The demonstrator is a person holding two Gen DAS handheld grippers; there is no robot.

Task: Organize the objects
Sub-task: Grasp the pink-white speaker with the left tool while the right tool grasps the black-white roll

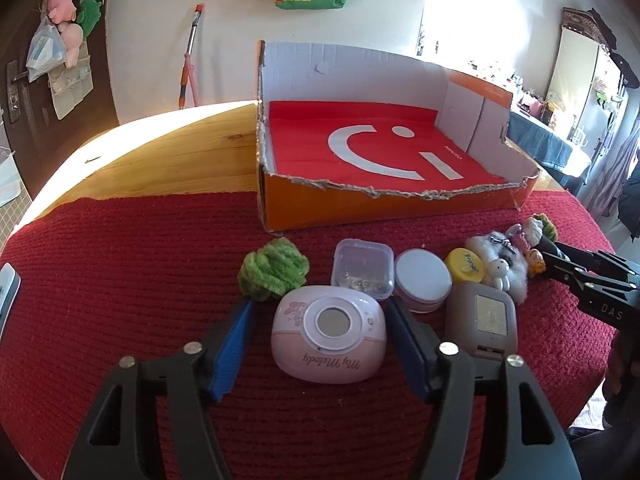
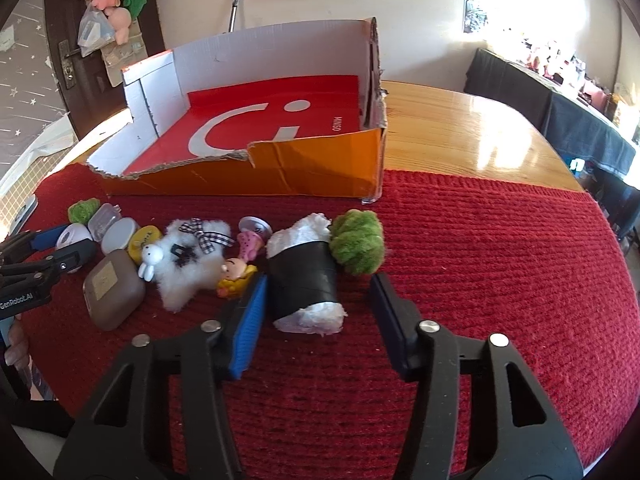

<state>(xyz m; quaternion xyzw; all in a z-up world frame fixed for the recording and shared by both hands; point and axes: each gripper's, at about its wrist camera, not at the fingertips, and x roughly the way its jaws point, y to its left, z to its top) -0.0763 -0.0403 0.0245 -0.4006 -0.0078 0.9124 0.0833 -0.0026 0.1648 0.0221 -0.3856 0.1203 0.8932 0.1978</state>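
Both tongs wide open – left gripper [image 1: 320,344] straddling the pink case [image 1: 328,340], right gripper [image 2: 316,308] around the sushi plush [image 2: 306,280] – prob lined up to grab, w/ empty box [image 1: 392,204] just beyond on the far side.

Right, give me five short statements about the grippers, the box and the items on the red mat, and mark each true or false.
1. The left gripper has its jaws open on either side of the pink oval My Melody case. True.
2. The orange cardboard box with the red liner already holds several toys. False: nothing lies inside it.
3. The right gripper is shut on the white plush roll with the black band. False: it is open, with the roll between its fingers.
4. The yellow round tin lies on the red knitted mat. True.
5. The clear square plastic case is stacked on the box. False: it sits on the mat.
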